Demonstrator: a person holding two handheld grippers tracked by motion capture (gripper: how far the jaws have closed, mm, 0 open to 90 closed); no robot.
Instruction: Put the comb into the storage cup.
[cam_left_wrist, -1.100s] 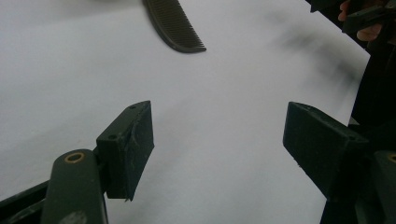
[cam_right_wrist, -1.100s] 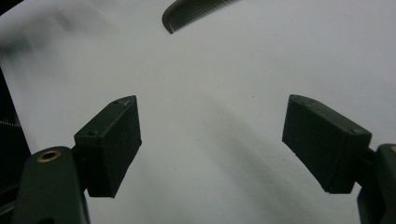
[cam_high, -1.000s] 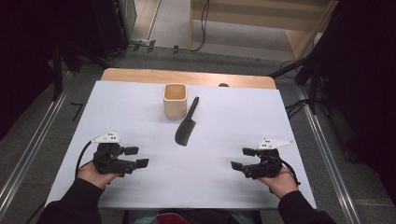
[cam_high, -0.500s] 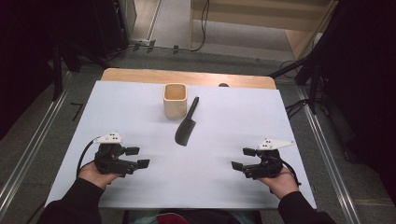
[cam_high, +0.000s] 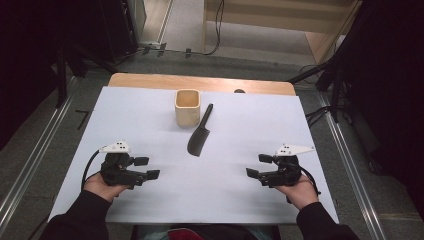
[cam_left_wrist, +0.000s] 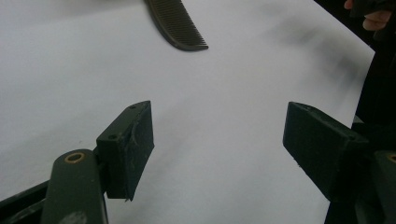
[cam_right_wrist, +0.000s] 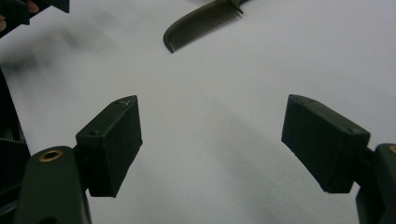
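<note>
Flanking comb (cam_high: 200, 135), seemingly hollow wooden cup (cam_high: 187, 107)

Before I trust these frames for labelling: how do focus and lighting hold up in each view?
High view: the table sheet is evenly lit, surroundings dark, comb and wooden cup sharp. Left gripper view: left claw soft, comb teeth clearer. Right gripper view: right claw casts a faint shadow, far corner smeared.

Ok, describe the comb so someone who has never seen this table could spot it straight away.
On the white table sheet, look near the far middle for the pale wooden cup. Just right of it lies the comb, dark, flat and long, its thin handle pointing away from the person; it is the only dark item lying between the two grippers.
</note>
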